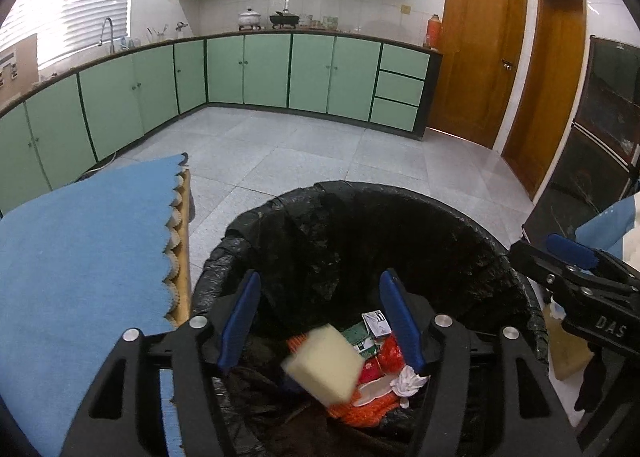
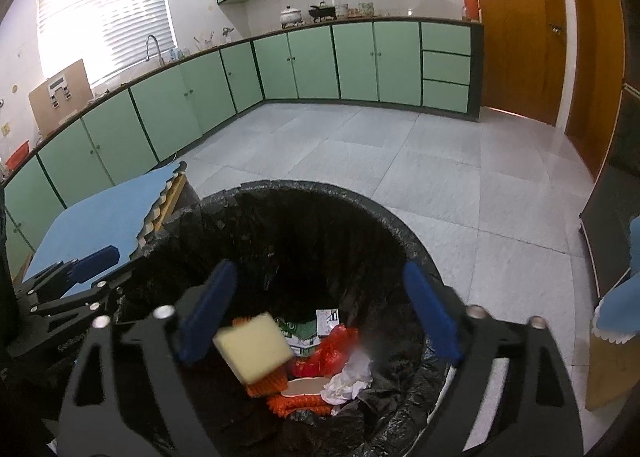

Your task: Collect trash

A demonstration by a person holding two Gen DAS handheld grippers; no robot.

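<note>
1. The pale yellow sponge block (image 1: 323, 365) is smeared by motion blur, so its edges are hard to read; it appears loose in mid-air, touching neither pad.
2. The left claw (image 1: 320, 321) stands open above the bin (image 1: 400, 193), with the sponge between and below its blue pads.
3. The right claw (image 2: 328, 313) gapes wide and holds nothing; the sponge lies near its left pad.
4. Below, the black bag's depths are dark; orange netting (image 2: 296, 403), a red wrapper (image 2: 328, 353), a crumpled white tissue (image 2: 352, 377) and a green-and-white carton (image 2: 308, 331) can be made out.
5. A blue-covered tabletop (image 1: 80, 249) sits just left of the bin.
6. Beyond lie grey floor tiles (image 1: 304, 153), green cabinets (image 1: 264, 69) and wooden doors (image 1: 476, 49).
</note>
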